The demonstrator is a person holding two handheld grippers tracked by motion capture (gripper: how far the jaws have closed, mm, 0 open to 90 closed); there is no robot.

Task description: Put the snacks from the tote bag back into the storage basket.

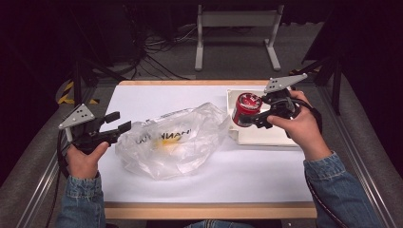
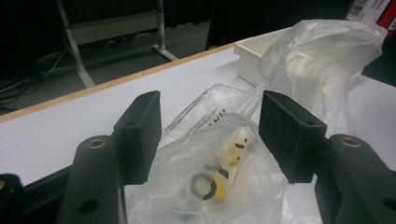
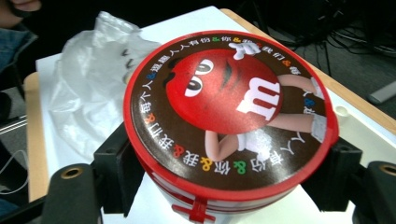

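The white surface carries everything, and I place things by the clear plastic bag lying crumpled in the middle of it. To the right of the bag sits a shallow white tray, its near corner touching the bag's edge. Inside the bag I can make out something yellow, though the plastic blurs what it is.

My right gripper is just right of the bag, above the tray, and its fingers are clamped on the sides of a red candy tub, which is lifted off the tray with its printed lid tipped toward the bag. My left gripper is at the bag's left edge, fingers spread and released, with a fold of plastic rising between them but not pinched.

As I judge it, the tub is picked up and on its way to the bag; that half is done. What is left is to catch and open the bag's mouth with my left fingers, then slip the tub in.
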